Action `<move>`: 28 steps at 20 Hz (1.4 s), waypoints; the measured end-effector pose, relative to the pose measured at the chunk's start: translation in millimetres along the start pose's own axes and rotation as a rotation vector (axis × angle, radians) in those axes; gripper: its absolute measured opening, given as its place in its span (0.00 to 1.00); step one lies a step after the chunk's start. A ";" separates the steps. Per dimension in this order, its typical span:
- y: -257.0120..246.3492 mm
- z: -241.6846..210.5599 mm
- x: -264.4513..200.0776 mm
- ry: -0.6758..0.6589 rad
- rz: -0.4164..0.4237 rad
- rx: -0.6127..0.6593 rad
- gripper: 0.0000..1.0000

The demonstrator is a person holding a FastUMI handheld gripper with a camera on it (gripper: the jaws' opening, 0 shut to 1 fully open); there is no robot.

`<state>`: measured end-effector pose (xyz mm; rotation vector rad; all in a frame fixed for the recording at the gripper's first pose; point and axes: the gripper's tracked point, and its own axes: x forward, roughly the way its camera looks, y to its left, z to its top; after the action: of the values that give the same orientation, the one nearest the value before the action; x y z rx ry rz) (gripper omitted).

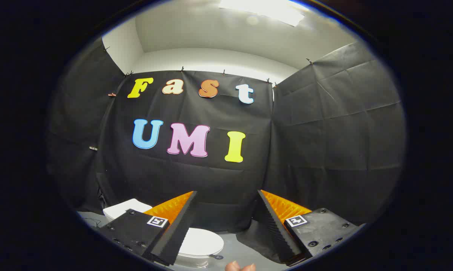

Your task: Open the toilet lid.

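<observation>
Black cloth walls close the booth, with a white ceiling and a lit panel [264, 9] above.

Your hand-held gripper [226, 197] is raised and level, its fingers [177, 222] spread wide apart with nothing between them. Below the left finger sits the toilet [196, 244] on the grey floor [241, 248]; its white lid [203, 241] lies flat and shut, partly hidden by that finger, and the white tank [122, 209] shows to the finger's left, against the cloth. A fingertip [237, 266] of your hand peeks in under the gap between the fingers.
</observation>
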<state>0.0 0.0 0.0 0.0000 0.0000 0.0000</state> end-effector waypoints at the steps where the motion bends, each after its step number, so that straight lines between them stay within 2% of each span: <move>1: -0.3 -2.3 0.1 0.003 0.002 -0.001 0.97; 28: 4.5 -15.9 5.4 0.028 0.017 0.012 0.98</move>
<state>5.4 4.5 -15.9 0.0117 0.0282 0.0175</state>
